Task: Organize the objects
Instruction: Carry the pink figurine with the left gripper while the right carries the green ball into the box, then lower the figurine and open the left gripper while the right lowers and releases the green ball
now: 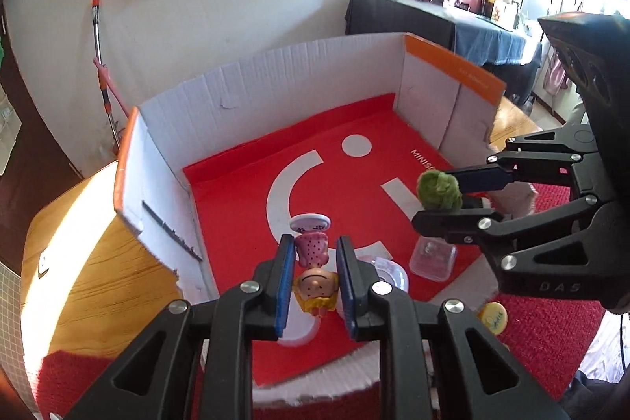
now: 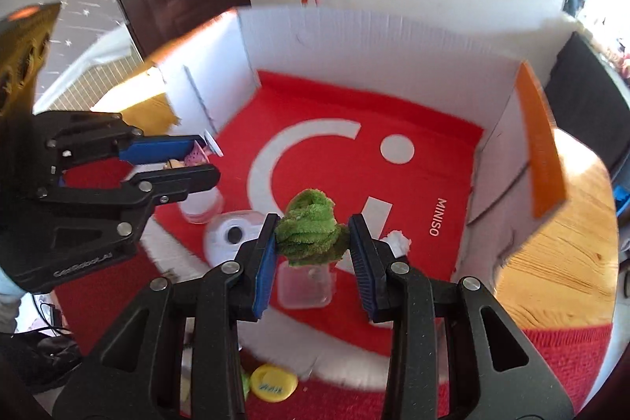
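A small figurine [image 1: 313, 264] with yellow hair, a pink dotted dress and a white base hangs head-down, and my left gripper [image 1: 315, 247] is shut on it over the near part of a white cardboard box [image 1: 275, 81] with a red printed floor. To its right my right gripper [image 1: 435, 195] is shut on a green fuzzy toy [image 1: 439, 189]. In the right wrist view that green fuzzy toy [image 2: 311, 233] is squeezed between the blue pads of the right gripper [image 2: 314, 227]. At the left, the left gripper [image 2: 204, 160] shows with the figurine [image 2: 193, 158] partly hidden.
On the box floor lie a small clear plastic container [image 2: 305, 286], a white round item with a black dot [image 2: 232, 239] and a clear cup [image 2: 199, 209]. A yellow cap [image 2: 273, 382] lies on the red mat [image 1: 551, 321]. The box stands on a wooden table [image 1: 98, 262].
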Demonstrator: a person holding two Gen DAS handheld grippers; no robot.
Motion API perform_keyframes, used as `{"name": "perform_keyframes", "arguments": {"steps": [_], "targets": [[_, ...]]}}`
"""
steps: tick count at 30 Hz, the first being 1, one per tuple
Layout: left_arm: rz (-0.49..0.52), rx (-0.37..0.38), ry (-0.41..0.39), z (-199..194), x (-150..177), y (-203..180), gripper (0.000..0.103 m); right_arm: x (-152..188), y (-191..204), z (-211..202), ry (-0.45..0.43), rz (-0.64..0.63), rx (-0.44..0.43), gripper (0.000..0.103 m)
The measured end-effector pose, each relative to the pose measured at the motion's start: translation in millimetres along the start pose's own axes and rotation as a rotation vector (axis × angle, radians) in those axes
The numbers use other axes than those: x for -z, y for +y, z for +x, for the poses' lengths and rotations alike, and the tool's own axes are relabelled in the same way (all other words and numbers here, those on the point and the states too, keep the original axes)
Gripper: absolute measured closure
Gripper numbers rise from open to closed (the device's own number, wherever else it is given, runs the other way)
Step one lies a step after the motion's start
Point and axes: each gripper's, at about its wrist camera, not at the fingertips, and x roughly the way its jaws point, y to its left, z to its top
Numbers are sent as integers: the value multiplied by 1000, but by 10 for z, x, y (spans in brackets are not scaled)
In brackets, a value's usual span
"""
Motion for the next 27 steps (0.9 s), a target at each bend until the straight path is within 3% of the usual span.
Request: {"name": "perform_keyframes", "arguments": {"steps": [13, 27], "targets": [[-18, 32, 131, 430, -47, 115, 81, -169, -103, 418, 180, -23, 38, 70], [-32, 45, 169, 549, 0, 143, 81, -131, -104, 539, 230, -42, 50, 68]]}}
